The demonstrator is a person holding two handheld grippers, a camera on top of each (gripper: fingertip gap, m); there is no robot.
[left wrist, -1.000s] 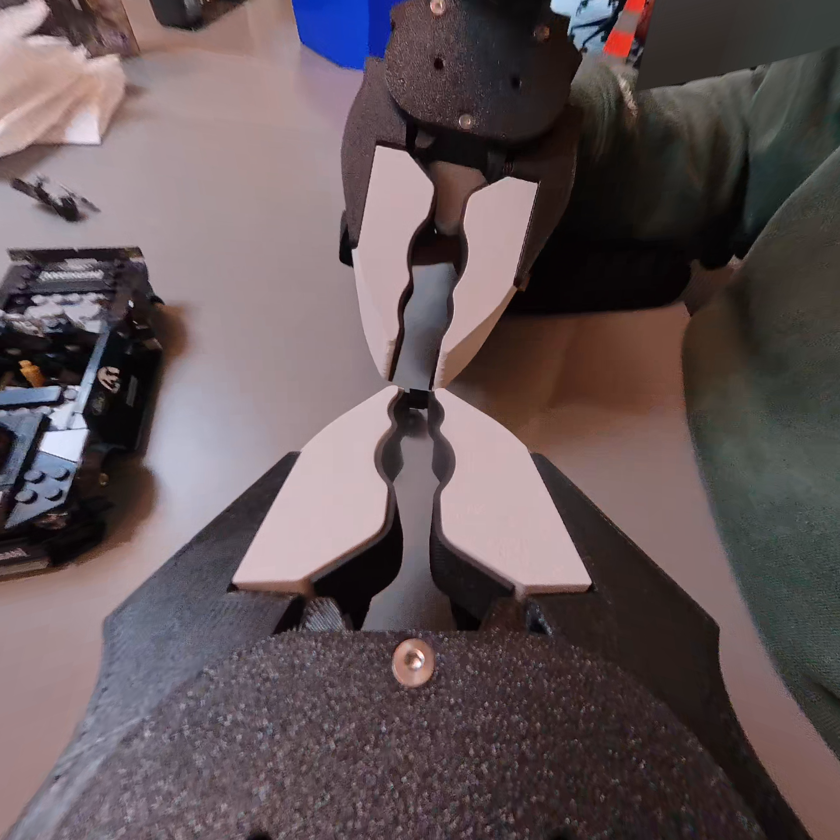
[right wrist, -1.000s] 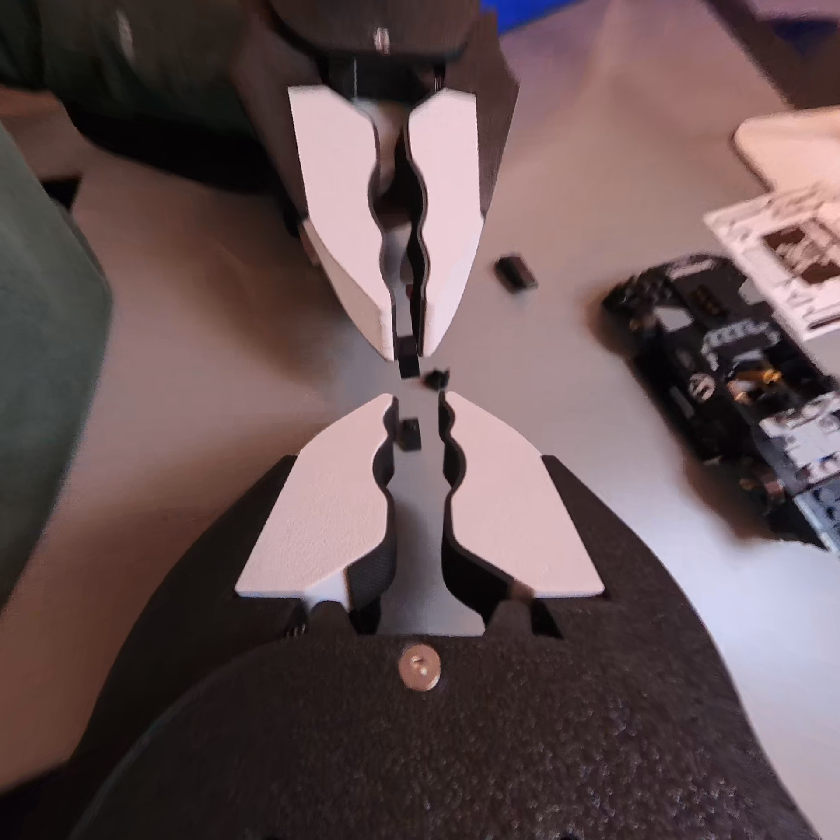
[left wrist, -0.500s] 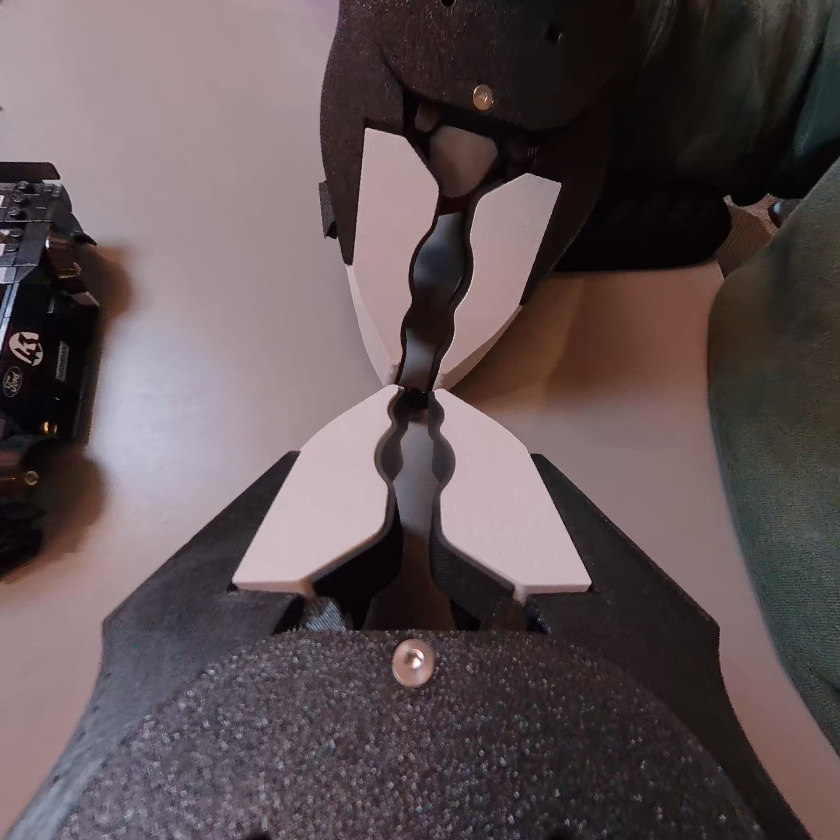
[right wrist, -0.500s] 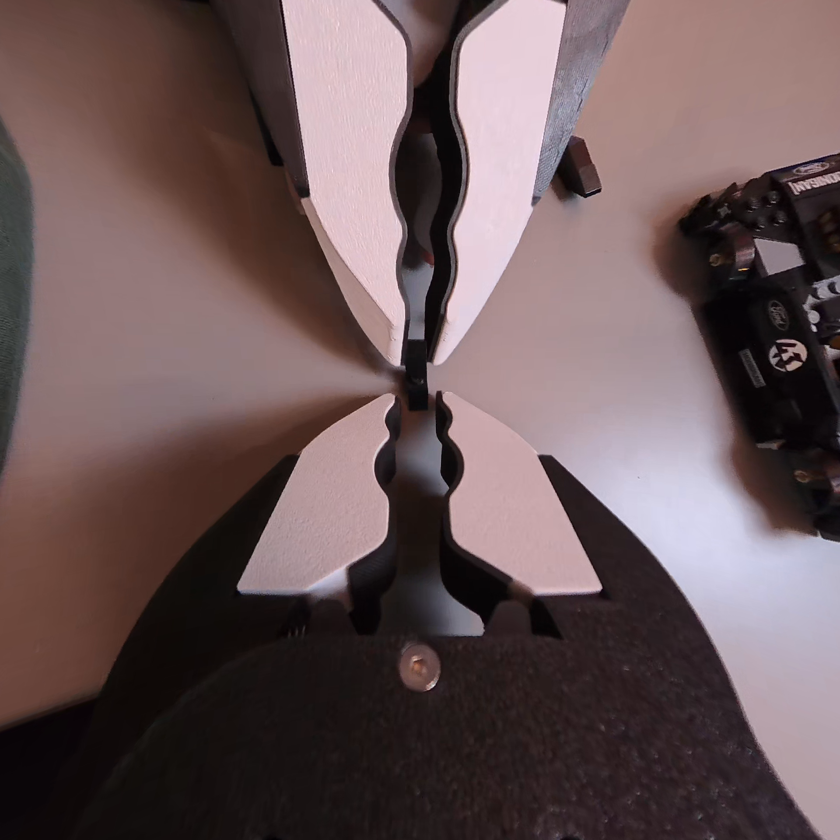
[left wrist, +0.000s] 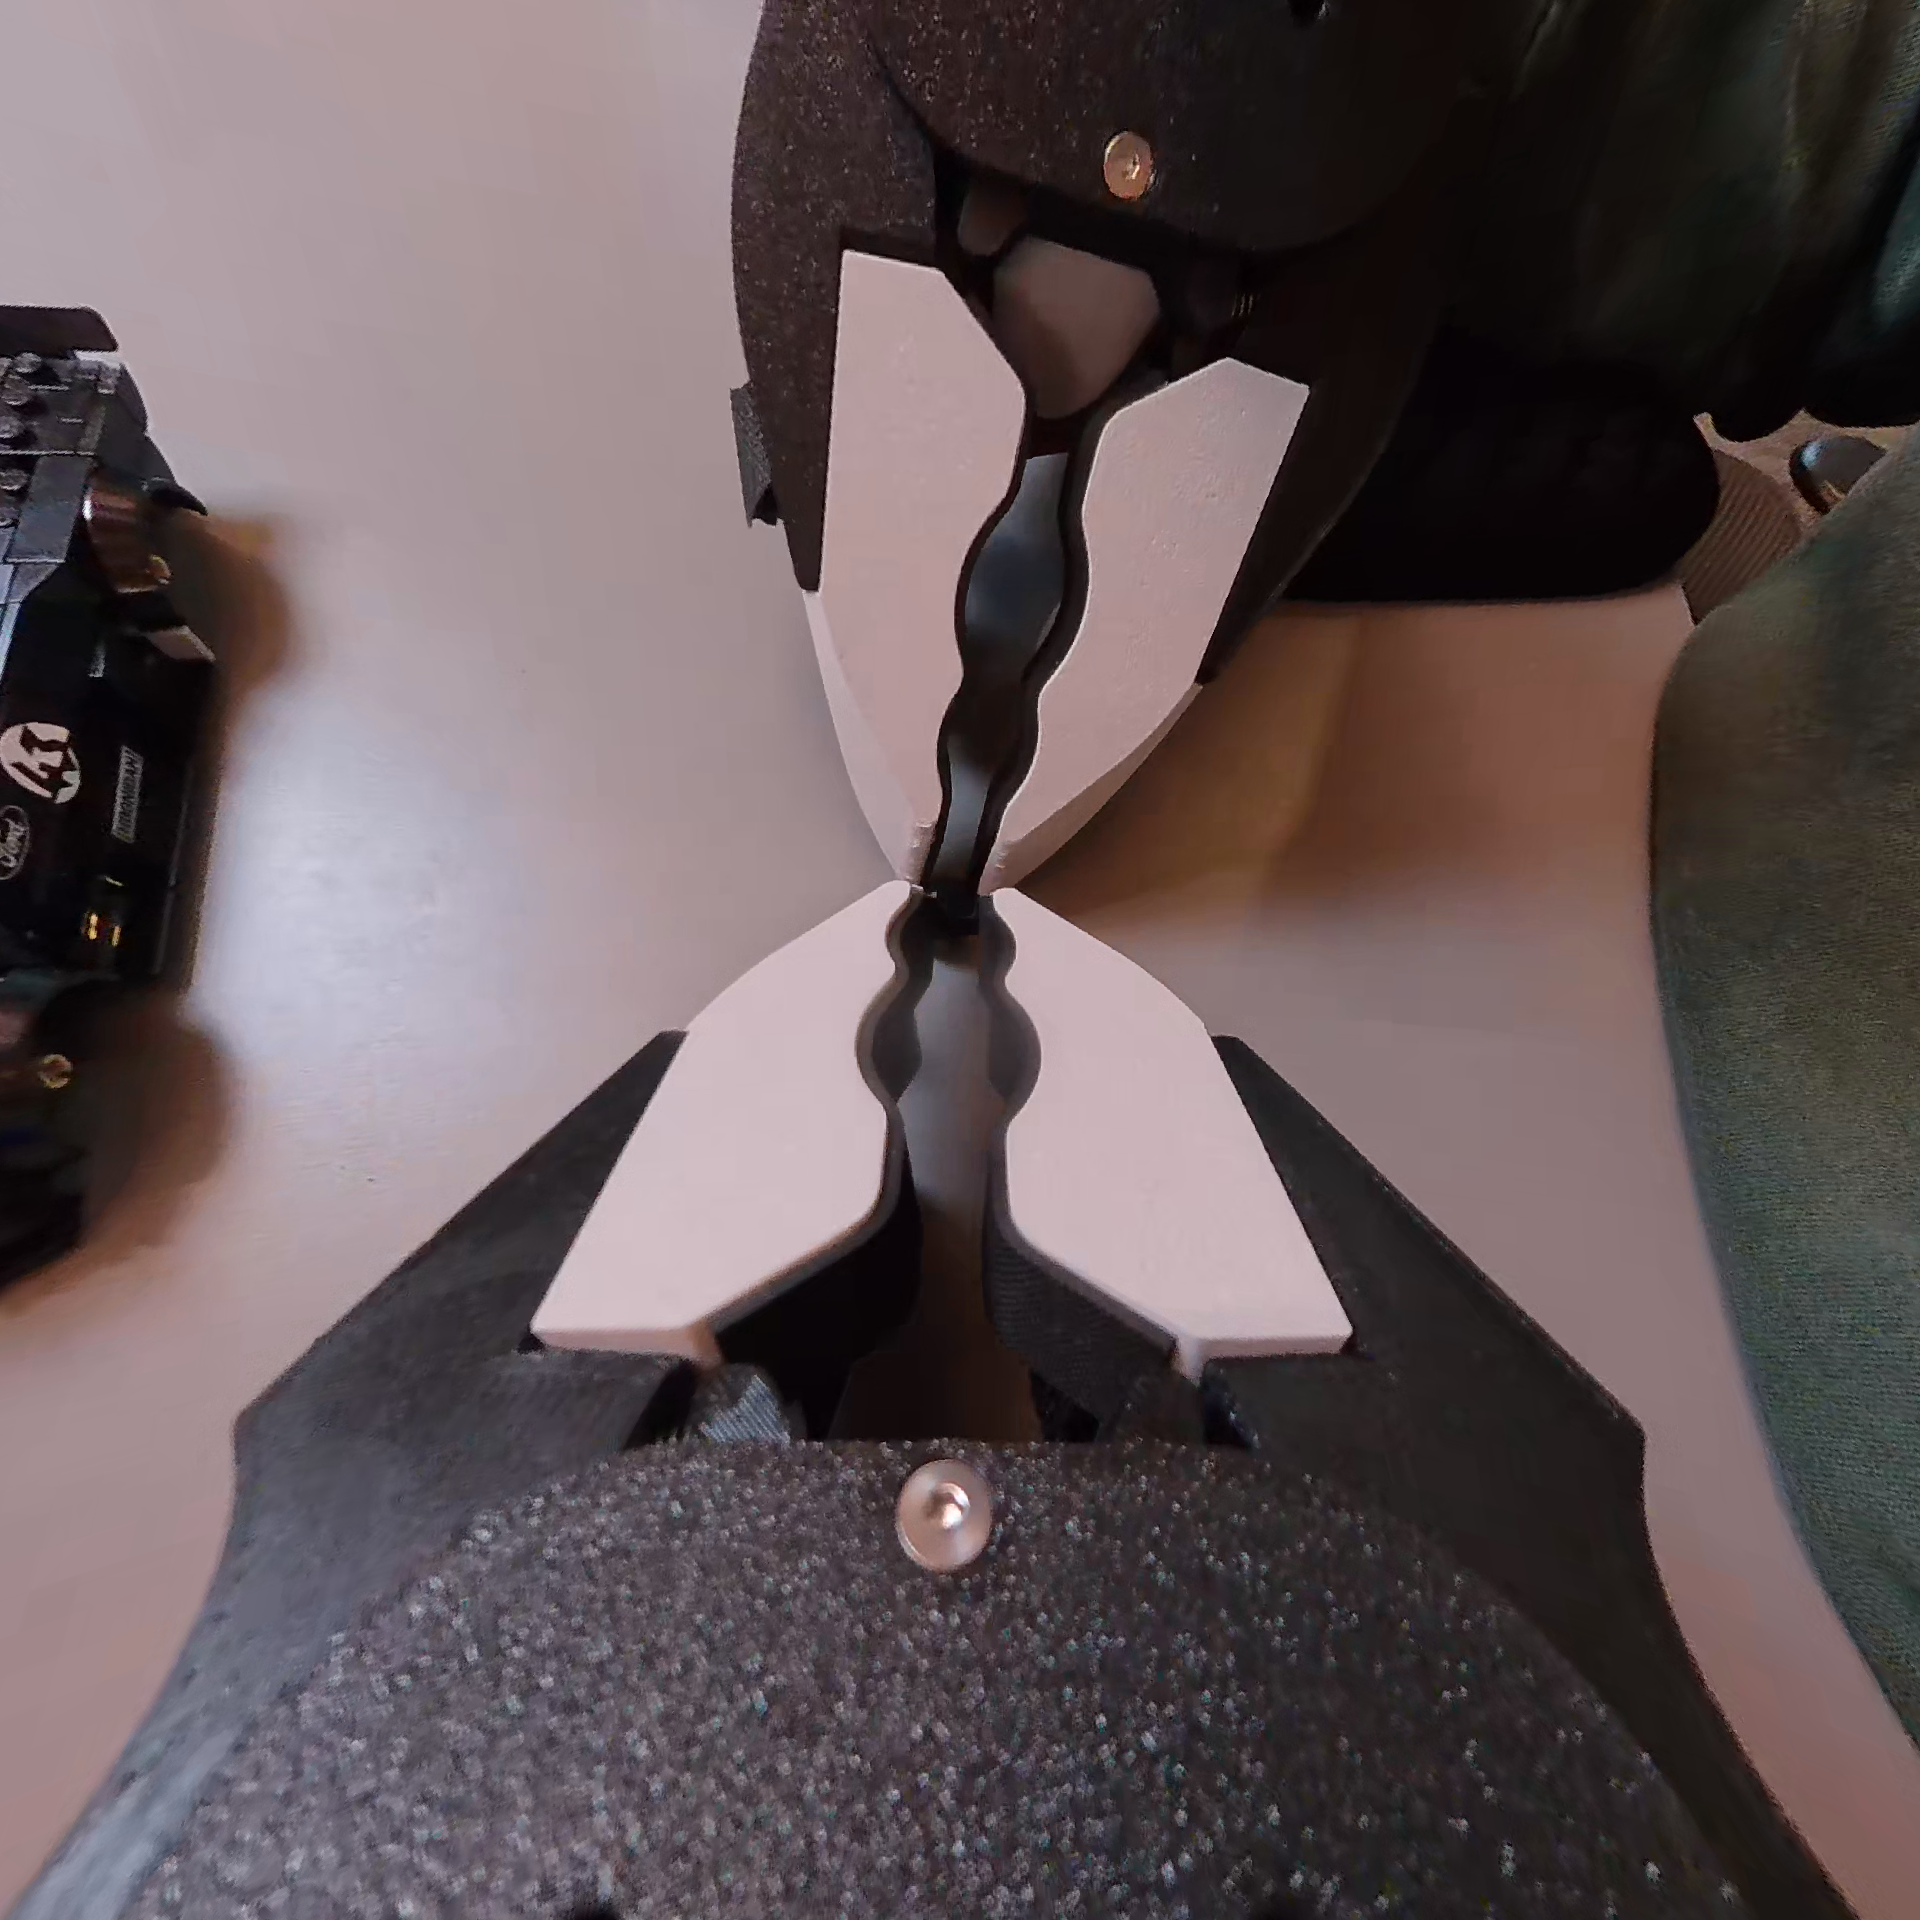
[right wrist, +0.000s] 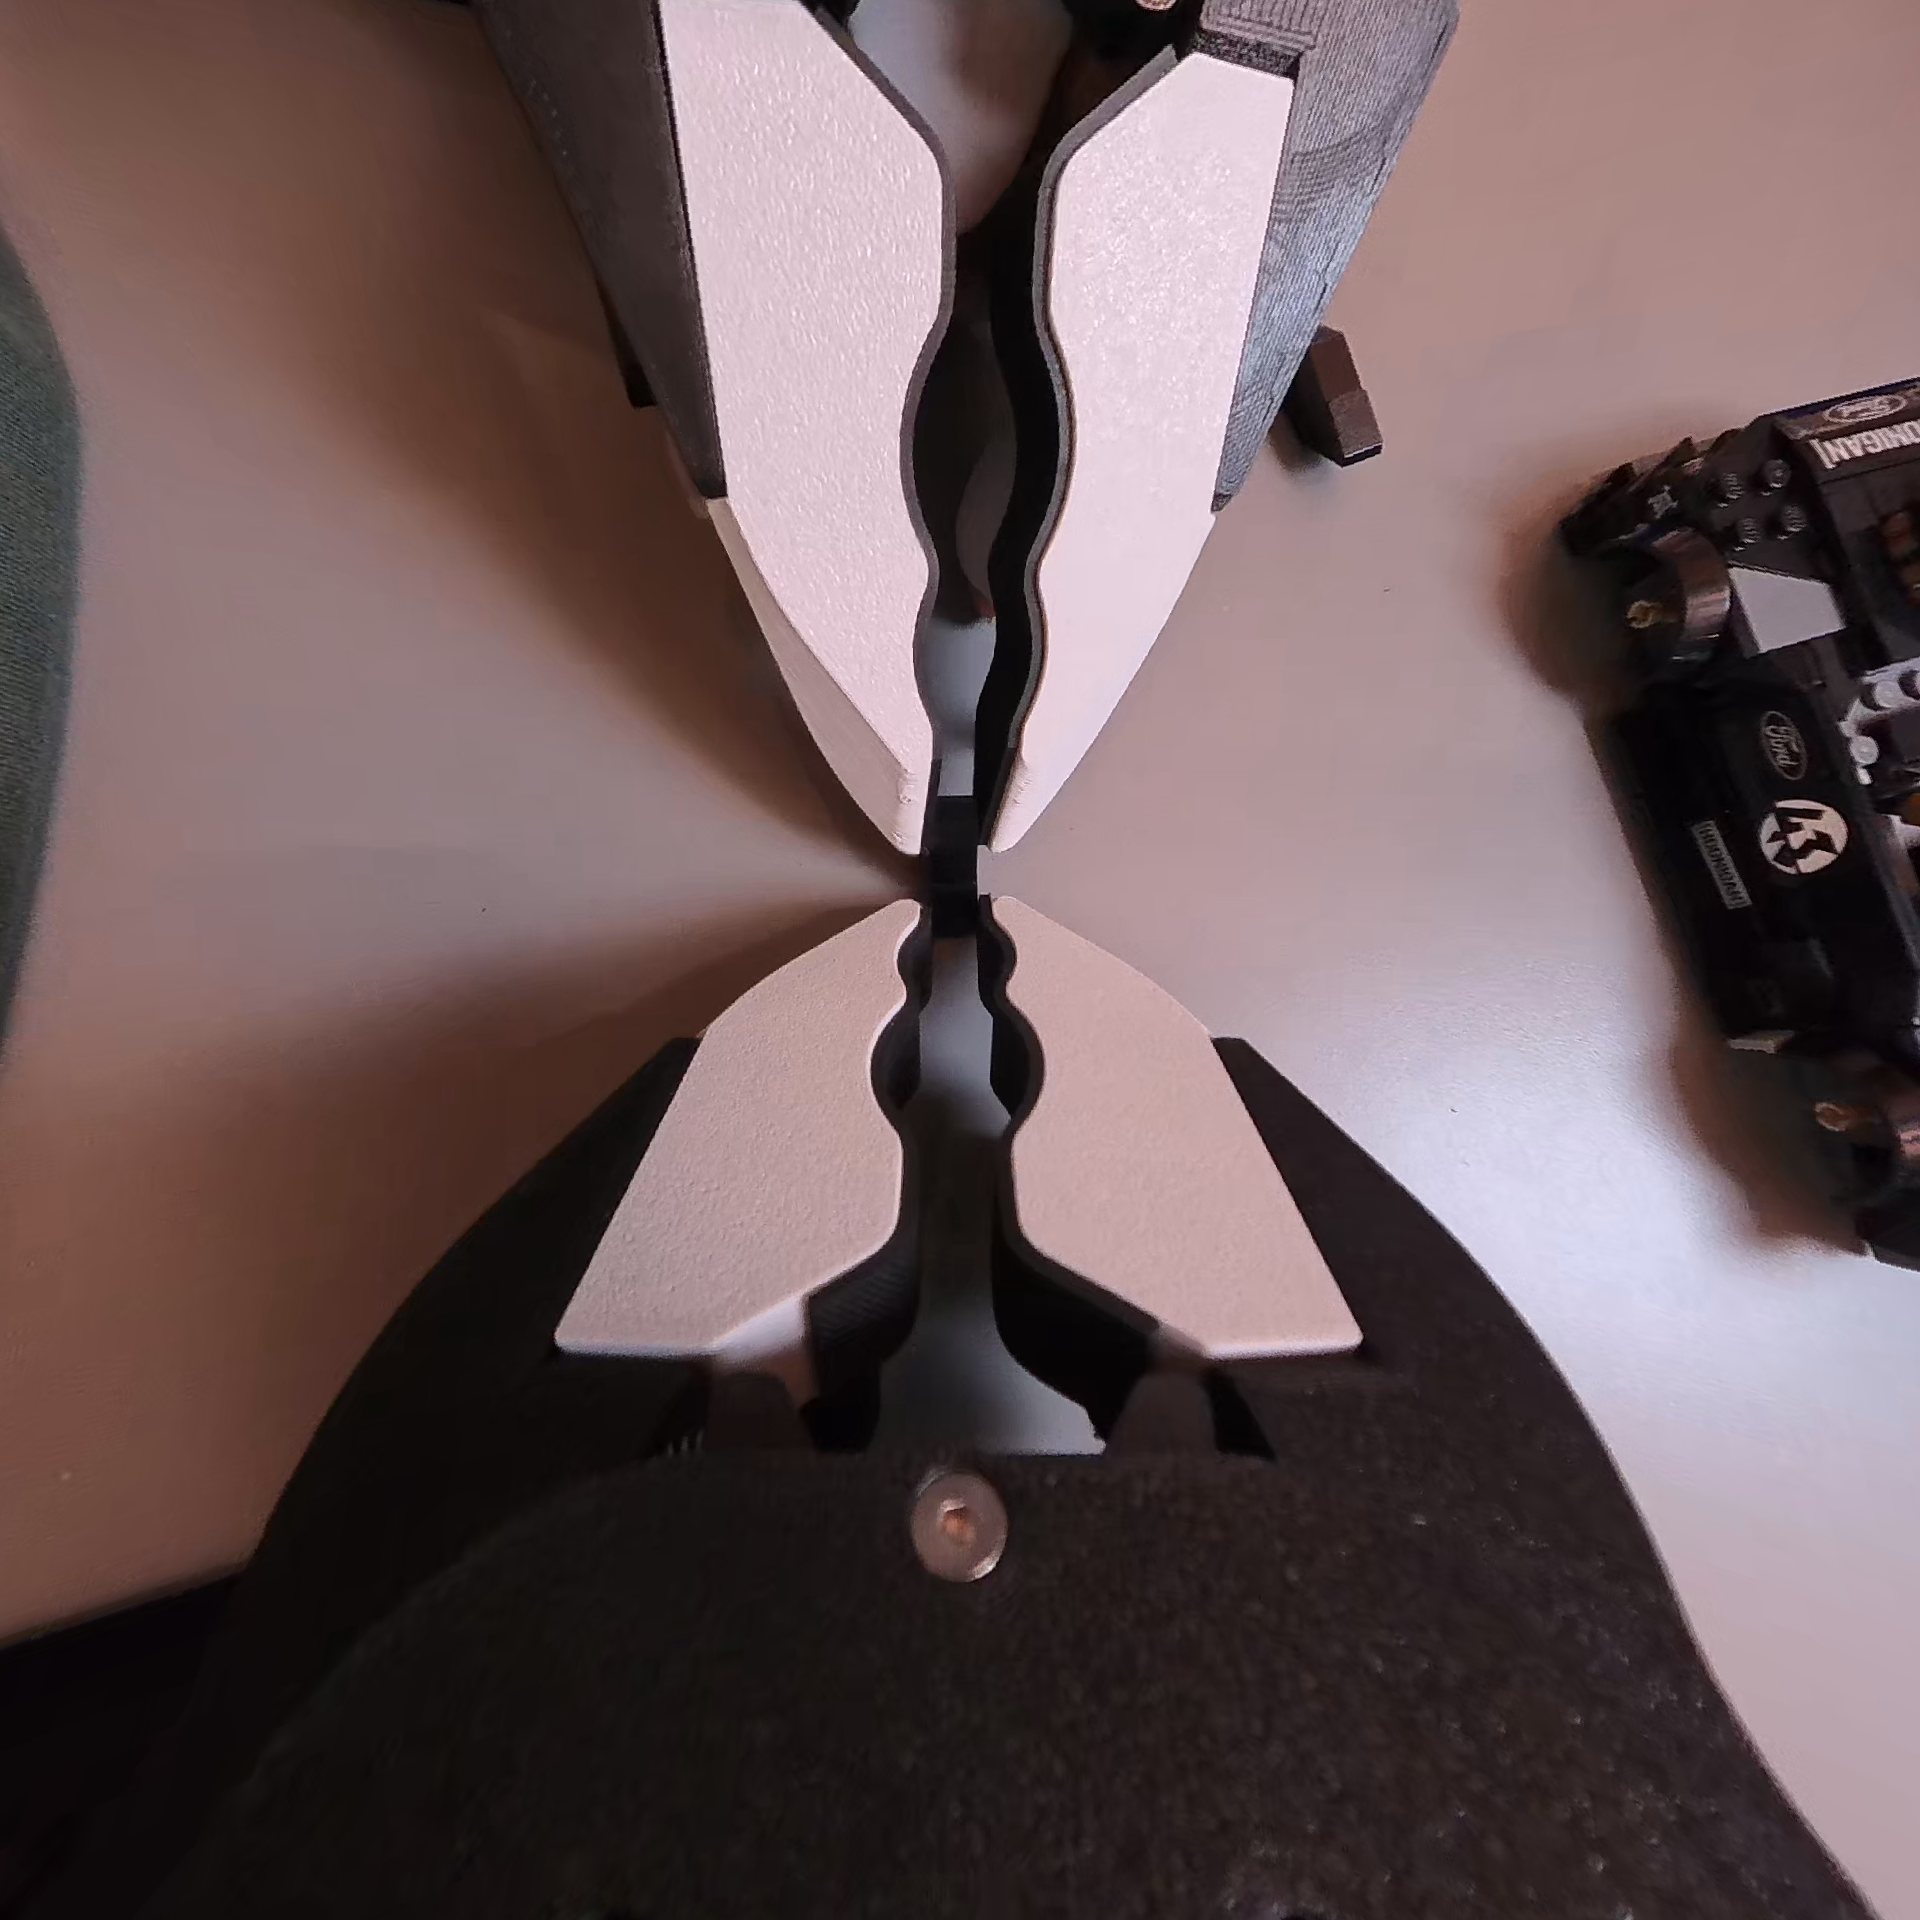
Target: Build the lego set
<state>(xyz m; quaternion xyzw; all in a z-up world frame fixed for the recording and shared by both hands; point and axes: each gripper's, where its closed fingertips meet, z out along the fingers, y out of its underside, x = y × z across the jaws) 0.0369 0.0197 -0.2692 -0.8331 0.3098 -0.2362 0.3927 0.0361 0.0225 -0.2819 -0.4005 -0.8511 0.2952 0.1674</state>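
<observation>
Beige table point(right wrist: 312, 727); black car point(right wrist: 1787, 790) on it, right of both grippers. Left gripper point(left wrist: 948, 906) and right gripper point(right wrist: 951, 914) meet tip to tip, both clamped on small black piece point(right wrist: 951, 862).

In the left wrist view the left gripper point(left wrist: 951, 914) reaches in from 6 o'clock and the right gripper point(left wrist: 961, 868) from 12 o'clock, tips meeting at centre on a small piece point(left wrist: 954, 906) above the table point(left wrist: 468, 416). The lego car point(left wrist: 73, 748) lies on the table at 9 o'clock, a sleeve point(left wrist: 1797, 935) at 3 o'clock. In the right wrist view the car point(right wrist: 1766, 790) sits at 3 o'clock and a loose brick point(right wrist: 1340, 410) at 1 o'clock, just beside the far gripper
</observation>
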